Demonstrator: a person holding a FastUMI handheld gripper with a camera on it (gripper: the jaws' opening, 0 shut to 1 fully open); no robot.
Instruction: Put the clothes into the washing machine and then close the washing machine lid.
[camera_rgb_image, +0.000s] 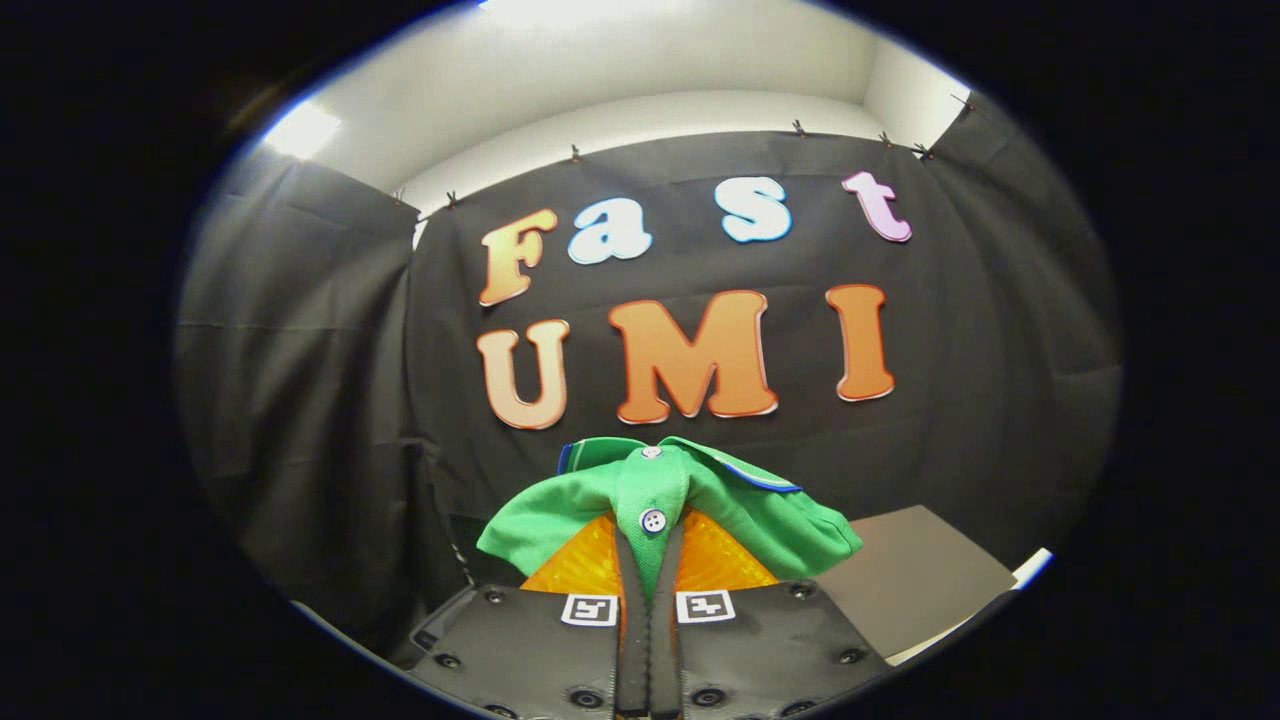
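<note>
Right up close we have the gripper (650, 560), its two fingers drawn nearly together with only a thin strip of cloth between them, and two small square black-and-white markers (648, 607) sitting side by side on the finger bases. We see the fingers pinching the green shirt (610, 515) by its button placket: the fabric runs down into the narrow gap and both fingers press on it from either side. One white button (653, 520) sits just above the fingertips, and a second button (651, 452) shows higher up near the collar. The shirt bunches over the fingers and spreads out to both sides, lifted up in front of us, and its collar carries a blue trim (752, 476) along the edge on the right. Just past the shirt, to the right of the fingers and lower down, we catch a flat grey-brown panel (915, 580) with a pale edge, tilted in our view; what it belongs to we cannot tell. Beyond all that hangs the black cloth wall (300, 400) of the booth, falling in folds and clipped along its top. Above the cloth we see a plain white wall (640, 70) and a bright light patch (300, 130) high on the left.
</note>
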